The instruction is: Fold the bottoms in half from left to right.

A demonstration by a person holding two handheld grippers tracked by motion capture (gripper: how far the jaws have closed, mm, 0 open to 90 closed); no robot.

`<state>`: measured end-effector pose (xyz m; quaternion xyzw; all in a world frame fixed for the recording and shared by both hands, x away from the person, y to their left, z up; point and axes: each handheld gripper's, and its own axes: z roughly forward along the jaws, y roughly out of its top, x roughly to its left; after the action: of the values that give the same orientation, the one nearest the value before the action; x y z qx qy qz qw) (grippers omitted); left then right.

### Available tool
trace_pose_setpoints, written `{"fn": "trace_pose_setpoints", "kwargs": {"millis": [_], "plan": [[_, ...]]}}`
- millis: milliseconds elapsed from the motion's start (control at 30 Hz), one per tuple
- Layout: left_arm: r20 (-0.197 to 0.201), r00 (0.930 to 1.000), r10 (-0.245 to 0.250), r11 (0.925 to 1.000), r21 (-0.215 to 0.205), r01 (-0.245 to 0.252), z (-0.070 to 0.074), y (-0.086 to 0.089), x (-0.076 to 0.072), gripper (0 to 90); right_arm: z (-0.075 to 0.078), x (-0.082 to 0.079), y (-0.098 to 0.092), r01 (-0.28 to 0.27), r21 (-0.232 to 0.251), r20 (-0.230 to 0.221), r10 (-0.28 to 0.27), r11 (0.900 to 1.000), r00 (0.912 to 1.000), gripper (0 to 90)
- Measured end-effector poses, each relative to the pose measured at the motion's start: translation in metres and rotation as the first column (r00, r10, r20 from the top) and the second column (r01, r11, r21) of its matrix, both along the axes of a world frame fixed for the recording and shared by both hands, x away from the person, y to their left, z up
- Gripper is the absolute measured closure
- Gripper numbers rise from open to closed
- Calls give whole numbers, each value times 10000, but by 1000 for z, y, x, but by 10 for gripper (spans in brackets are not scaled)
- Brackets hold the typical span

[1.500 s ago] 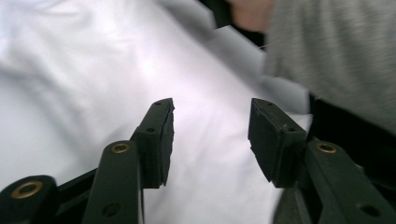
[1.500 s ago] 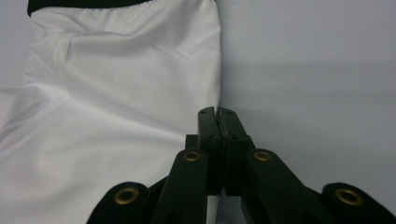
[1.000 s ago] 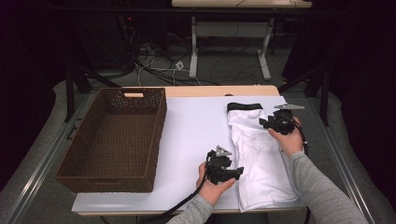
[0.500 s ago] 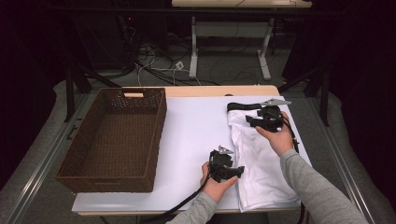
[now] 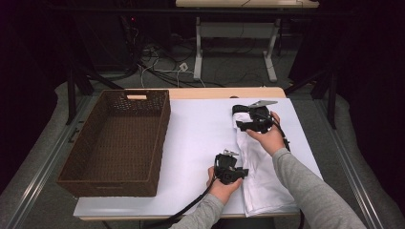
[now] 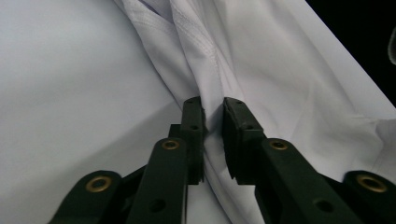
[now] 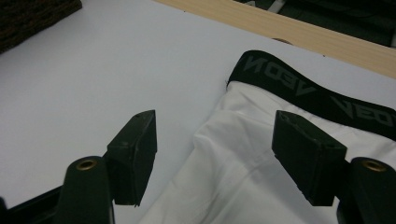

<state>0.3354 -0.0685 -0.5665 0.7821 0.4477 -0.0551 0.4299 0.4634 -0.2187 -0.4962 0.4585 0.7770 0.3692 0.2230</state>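
Note:
A white garment (image 5: 261, 179) with a black waistband (image 7: 299, 88) lies lengthwise on the right part of the white table (image 5: 200, 138). My left gripper (image 6: 212, 112) sits at the garment's near left edge (image 5: 241, 172). Its jaws have just been closing, and they now pinch a raised fold of the white cloth (image 6: 261, 60). My right gripper (image 7: 215, 119) hovers over the far end (image 5: 240, 123), just short of the waistband. Its jaws have just been opening and stand wide apart, straddling the garment's left edge (image 7: 243, 182) without touching it.
A dark brown wicker basket (image 5: 165, 129) with nothing in it takes up the table's left side; its corner shows in the right gripper view (image 7: 32, 14). A wooden strip (image 5: 215, 93) runs along the table's far edge. Bare white tabletop lies between basket and garment.
My right hand has slid left along the garment's far end, from its right side to its left edge. My left hand has stayed at the near left edge.

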Motion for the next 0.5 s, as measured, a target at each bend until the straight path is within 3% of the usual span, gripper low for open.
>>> {"fn": "trace_pose_setpoints", "kwargs": {"millis": [100, 233, 500], "plan": [[37, 10000, -70, 10000, 12, 70, -1, -1, 0, 848, -6, 4, 8, -46, -133, -325, 41, 9999, 9995, 378], [251, 9995, -181, 9998, 61, 179, 2, 0, -4, 867, -12, 10, 16, -15, -228, -550, 2, 9997, 9985, 383], [533, 9982, -261, 9994, -225, 273, 11, 5, -12, 871, -31, 19, 31, -130, -1507, -823, 6, 9885, 9966, 386]]}}
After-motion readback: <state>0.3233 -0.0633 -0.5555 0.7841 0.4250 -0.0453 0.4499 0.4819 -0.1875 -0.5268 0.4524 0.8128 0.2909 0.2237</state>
